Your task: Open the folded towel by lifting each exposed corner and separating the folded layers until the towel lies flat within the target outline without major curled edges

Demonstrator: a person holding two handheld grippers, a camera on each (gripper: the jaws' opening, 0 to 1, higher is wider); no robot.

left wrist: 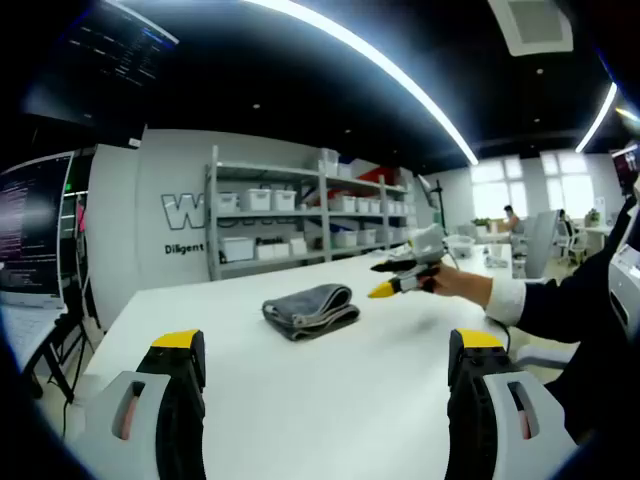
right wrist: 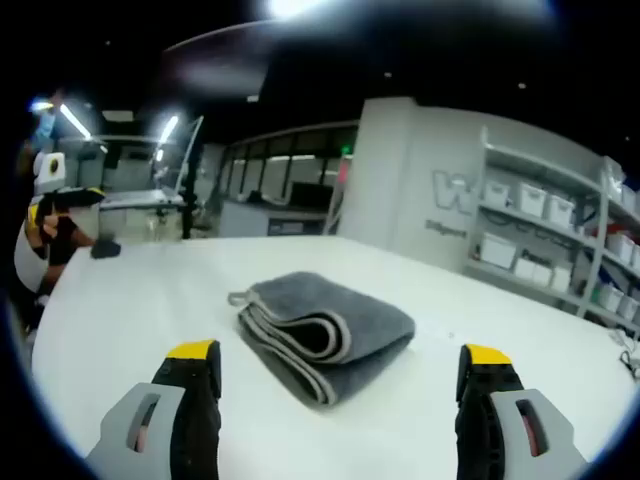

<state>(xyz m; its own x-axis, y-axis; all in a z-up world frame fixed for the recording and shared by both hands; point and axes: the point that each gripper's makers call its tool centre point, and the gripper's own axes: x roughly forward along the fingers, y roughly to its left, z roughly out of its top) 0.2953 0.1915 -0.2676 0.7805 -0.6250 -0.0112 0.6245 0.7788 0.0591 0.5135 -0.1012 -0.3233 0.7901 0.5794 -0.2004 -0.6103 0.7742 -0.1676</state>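
Right gripper (right wrist: 338,375), right gripper view: jaws spread wide, nothing between them, yellow tips low over the white table (right wrist: 130,300). Just beyond the tips lies the folded towel (right wrist: 325,330). It is grey, plush, with a paler stitched hem. Several layers are stacked, and their rounded fold edges face this camera. 1 small corner tab sticks out at the towel's upper left edge in this view. No target outline can be made out on the tabletop.

Left gripper (left wrist: 325,355), left gripper view: jaws also wide apart and empty, over bare table, well short of the towel (left wrist: 311,308). From this side the towel sits mid-table as a thick, slumped bundle. The right gripper (left wrist: 405,283) reaches in from the right, held by a person's hand, near the towel but not touching.

Handling, as judgement: light, soft and limp, not fragile. The pile should grip well against the pads. A deep bite would likely catch 2 or more layers, so a shallow pinch on the top hem only, at the exposed corner tab, looks best. The cloth may slide on the smooth table when pulled, so the other gripper could pin the lower layers.

Far: shelving with white bins (left wrist: 300,215), wall lettering, monitors, ceiling light strips.
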